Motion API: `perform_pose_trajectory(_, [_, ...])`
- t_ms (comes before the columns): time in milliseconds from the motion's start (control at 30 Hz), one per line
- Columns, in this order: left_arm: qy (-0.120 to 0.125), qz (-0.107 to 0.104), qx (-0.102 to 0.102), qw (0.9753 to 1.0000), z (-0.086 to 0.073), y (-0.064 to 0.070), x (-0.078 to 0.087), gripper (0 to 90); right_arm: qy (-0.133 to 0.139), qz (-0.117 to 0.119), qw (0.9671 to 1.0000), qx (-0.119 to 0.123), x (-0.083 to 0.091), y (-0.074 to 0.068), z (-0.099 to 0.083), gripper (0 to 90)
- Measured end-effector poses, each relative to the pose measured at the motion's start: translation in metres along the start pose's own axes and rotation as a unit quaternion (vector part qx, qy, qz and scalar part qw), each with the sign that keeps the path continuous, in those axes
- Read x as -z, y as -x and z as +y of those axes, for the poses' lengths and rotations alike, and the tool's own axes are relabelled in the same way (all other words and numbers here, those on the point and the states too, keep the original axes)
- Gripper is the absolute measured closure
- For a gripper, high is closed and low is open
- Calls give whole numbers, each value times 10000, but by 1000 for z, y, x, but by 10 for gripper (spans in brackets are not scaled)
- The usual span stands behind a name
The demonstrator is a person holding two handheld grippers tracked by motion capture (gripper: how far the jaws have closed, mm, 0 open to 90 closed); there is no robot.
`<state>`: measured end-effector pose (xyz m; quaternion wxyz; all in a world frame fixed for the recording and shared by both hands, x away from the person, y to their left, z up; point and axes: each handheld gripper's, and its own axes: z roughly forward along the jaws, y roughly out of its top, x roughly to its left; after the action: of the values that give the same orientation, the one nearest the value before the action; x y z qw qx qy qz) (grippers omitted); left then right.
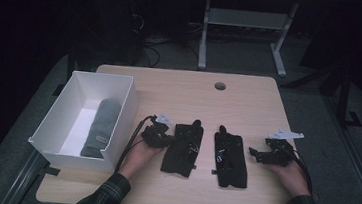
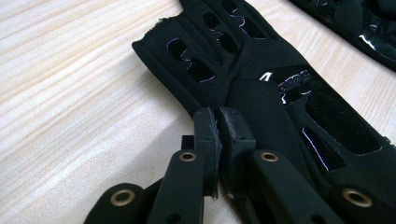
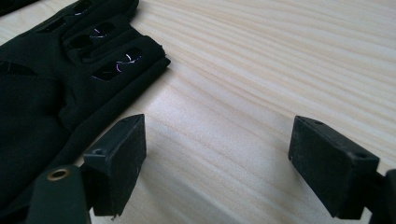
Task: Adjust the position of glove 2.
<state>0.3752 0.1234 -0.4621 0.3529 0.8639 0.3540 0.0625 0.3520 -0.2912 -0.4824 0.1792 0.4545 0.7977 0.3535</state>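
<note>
Black jaws of the left gripper (image 2: 218, 140) sit nearest the lens in the left gripper view — pressed together, apparently pinching the edge of the left glove (image 2: 261, 88), though how much fabric lies between them cannot be confirmed. Right gripper (image 3: 217, 163): jaws wide apart with bare wood between them, just beside the right glove (image 3: 51, 79), not touching it.

Both gloves lie flat near the middle of the table (image 1: 249, 98), side by side, slightly apart. White box (image 1: 117, 121) stands at the table's left edge and holds a rolled grey item (image 1: 101, 127).

Progress, as judged: early. One glove is possibly gripped; neither is lifted or moved. If the gloves belong in the box, both transfers remain.

Markings — a glossy logo patch on the left glove carries lettering too blurred to read. A small tag on the grey item is likewise illegible.
</note>
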Motion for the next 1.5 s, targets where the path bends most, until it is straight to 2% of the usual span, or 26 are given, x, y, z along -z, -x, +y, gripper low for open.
perform_pose_trajectory(67, [-12,-24,16,10000,0,-1,1,870,16,14,10000,34,0,0,0,213])
perform_pose_trajectory(133, [19,-87,133,9999,0,-4,1,875,55,62,9999,69,1,-1,-1,295])
perform_pose_trajectory(200, [45,-167,223,9996,-1,-6,2,882,65,98,9998,152,4,-3,0,473])
perform_pose_trajectory(300, [97,-250,259,9993,0,-8,5,883,129,208,9995,215,10,-8,3,692])
perform_pose_trajectory(367, [203,-323,358,9986,0,-8,8,884,124,320,9990,275,14,-11,6,801])
perform_pose_trajectory(433, [279,-406,413,9979,1,-9,12,884,121,530,9982,264,16,-13,8,890])
perform_pose_trajectory(633, [437,-589,549,9958,1,-11,20,884,-262,1148,9919,469,14,-22,6,900])
perform_pose_trajectory(700, [487,-654,598,9949,1,-12,21,884,-393,1259,9895,594,11,-27,6,900])
perform_pose_trajectory(800, [524,-692,616,9943,2,-12,22,884,-438,1342,9876,684,8,-32,7,899])
perform_pose_trajectory(833, [536,-709,629,9941,2,-12,23,885,-458,1393,9872,633,8,-34,8,895])
perform_pose_trajectory(933, [566,-758,656,9934,3,-12,23,885,-468,1490,9854,678,7,-40,9,895])
perform_pose_trajectory(1000, [571,-813,670,9928,3,-12,24,885,-415,1555,9838,792,5,-44,11,895])
perform_pose_trajectory(1267, [733,-1121,769,9880,6,-8,30,885,-433,1738,9794,934,0,-60,16,895])
perform_pose_trajectory(1433, [850,-1157,780,9866,10,-10,34,886,-425,1847,9772,957,-6,-70,21,895])
perform_pose_trajectory(1500, [860,-1154,774,9866,13,-12,35,886,-396,1873,9759,1043,-9,-73,24,895])
